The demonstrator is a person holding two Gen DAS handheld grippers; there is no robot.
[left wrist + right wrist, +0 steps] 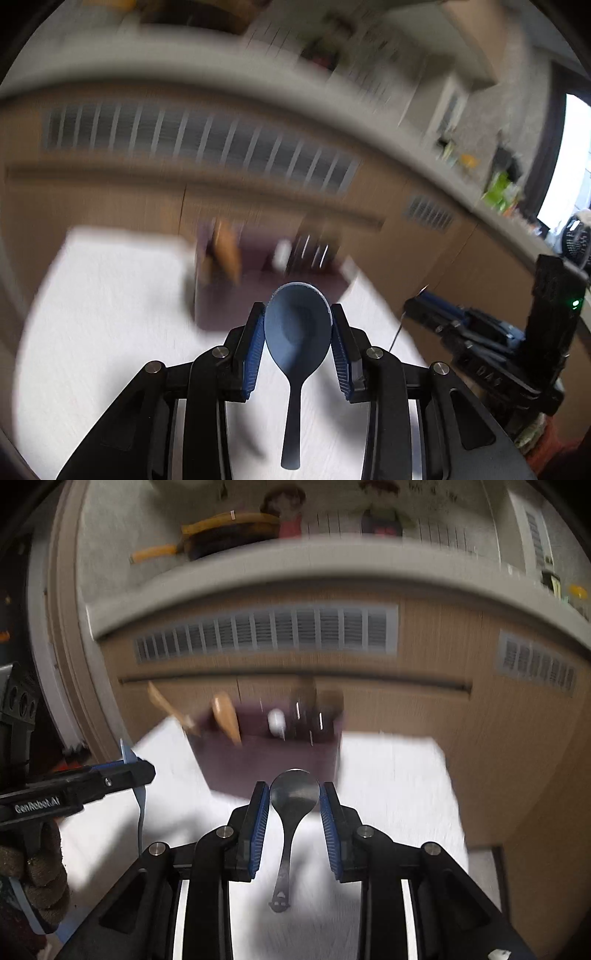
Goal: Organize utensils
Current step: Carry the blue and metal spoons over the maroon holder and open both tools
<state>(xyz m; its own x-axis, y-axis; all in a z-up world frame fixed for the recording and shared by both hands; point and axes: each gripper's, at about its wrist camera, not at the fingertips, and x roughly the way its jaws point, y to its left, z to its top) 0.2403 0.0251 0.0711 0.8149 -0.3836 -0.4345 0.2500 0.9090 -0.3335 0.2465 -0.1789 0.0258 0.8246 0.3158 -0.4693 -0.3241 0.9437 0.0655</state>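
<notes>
The left tongs (297,325) are clamped on the bowl of a blue spoon (296,343), its handle hanging down toward the camera. The right tongs (294,799) grip the bowl of a metal spoon (291,812) the same way. Both hover above a white bench (388,775). Ahead stands a blurred dark purple holder (266,760) with several utensils upright in it, before wooden cabinets (424,709).

Matt blue plastic spoon (297,328), glossy metal spoon (294,794), wood-grain cabinet front (461,657)
</notes>
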